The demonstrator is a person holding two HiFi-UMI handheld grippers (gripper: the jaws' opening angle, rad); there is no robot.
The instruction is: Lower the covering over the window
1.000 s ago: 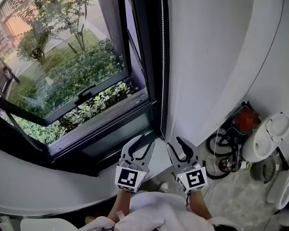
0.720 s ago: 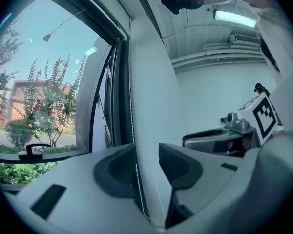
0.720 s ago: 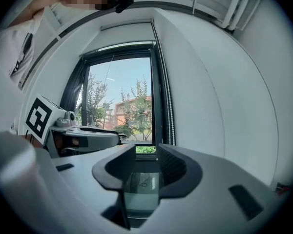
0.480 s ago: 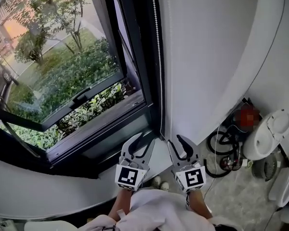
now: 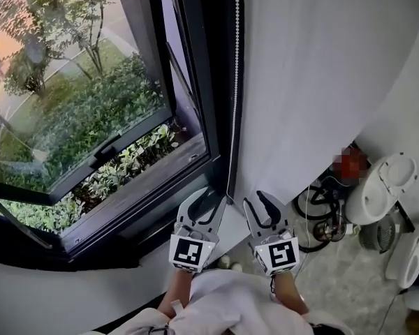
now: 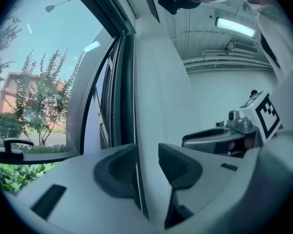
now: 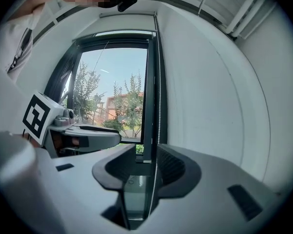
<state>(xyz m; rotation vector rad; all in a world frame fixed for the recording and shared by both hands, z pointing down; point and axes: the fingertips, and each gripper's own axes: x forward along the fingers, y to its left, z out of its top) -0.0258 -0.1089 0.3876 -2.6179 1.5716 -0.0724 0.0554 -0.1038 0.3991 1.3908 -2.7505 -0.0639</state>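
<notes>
Grippers: two, the left gripper (image 5: 208, 202) and the right gripper (image 5: 260, 202), each with jaws wide apart and gripping nothing; one bead chain (image 5: 234, 103) hangs beside one open window (image 5: 91, 117).

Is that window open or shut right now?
Open. In the head view the window sash swings outward from its dark frame, with shrubs showing through the gap beneath it.
</notes>
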